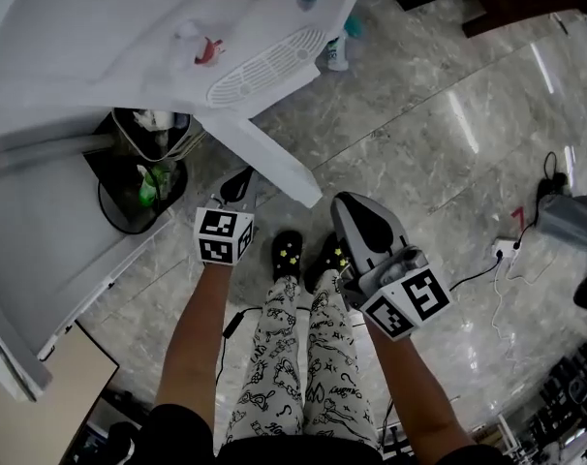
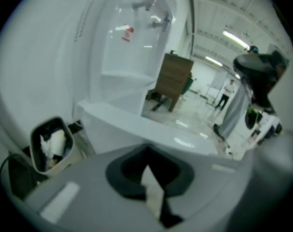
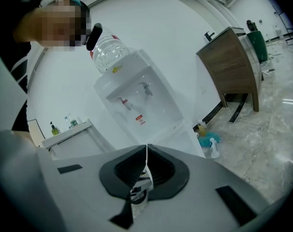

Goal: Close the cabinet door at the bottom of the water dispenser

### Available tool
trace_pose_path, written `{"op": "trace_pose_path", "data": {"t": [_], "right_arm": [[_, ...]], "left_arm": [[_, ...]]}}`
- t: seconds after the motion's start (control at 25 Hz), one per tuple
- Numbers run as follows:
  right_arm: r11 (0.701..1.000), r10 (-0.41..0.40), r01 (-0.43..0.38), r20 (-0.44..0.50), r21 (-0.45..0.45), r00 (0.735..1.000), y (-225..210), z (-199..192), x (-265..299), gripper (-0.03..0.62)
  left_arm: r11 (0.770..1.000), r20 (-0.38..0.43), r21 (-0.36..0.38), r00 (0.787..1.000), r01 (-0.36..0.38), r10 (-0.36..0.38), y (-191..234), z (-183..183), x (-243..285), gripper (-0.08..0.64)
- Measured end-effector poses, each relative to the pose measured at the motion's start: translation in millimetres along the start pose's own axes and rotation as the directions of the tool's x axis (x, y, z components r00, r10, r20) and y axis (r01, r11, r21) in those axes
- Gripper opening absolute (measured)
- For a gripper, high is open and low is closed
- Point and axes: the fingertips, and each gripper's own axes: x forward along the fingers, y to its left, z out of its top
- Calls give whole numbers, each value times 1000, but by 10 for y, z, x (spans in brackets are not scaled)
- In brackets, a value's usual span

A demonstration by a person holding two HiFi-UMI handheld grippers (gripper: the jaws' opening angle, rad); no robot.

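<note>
The white water dispenser (image 1: 129, 46) fills the upper left of the head view; the right gripper view shows it whole (image 3: 141, 100), with a bottle on top. Its bottom cabinet door (image 1: 269, 158) stands open, swung out over the floor. My left gripper (image 1: 237, 182) is shut and empty, with its tip just beside the door's lower face; I cannot tell if they touch. In the left gripper view the door's top edge (image 2: 151, 129) runs right in front of the jaws. My right gripper (image 1: 352, 206), shut and empty, hovers to the right of the door's free end.
A bin with a black liner (image 1: 139, 187) stands by the dispenser's left side. Spray bottles (image 1: 337, 51) sit on the marble floor behind. A power strip with cables (image 1: 511, 250) lies to the right. A wooden cabinet (image 3: 231, 66) stands farther off. The person's feet (image 1: 308, 255) are below the door.
</note>
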Motion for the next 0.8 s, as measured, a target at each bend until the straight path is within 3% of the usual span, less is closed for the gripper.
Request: {"op": "trace_pose_path", "data": {"t": [0.24, 0.36, 0.48, 0.64, 0.8], "right_arm": [[1000, -2, 3, 21, -14, 1000, -120, 176, -98, 17], [1000, -18, 18, 41, -2, 999, -238, 255, -140, 17], [999, -32, 32, 48, 4, 998, -337, 288, -152, 17], [999, -45, 44, 38, 16, 998, -399, 267, -164, 17], [999, -38, 37, 21, 24, 999, -401, 248, -169, 17]], "left_arm": [[997, 12, 74, 1000, 0, -1, -149, 424, 380, -5], [997, 36, 74, 999, -21, 18, -151, 586, 548, -3], [997, 44, 54, 997, -61, 58, -62, 750, 712, -3], [988, 35, 92, 992, -126, 124, 128, 967, 888, -3], [984, 61, 24, 983, -178, 176, 324, 1171, 946, -3]]}}
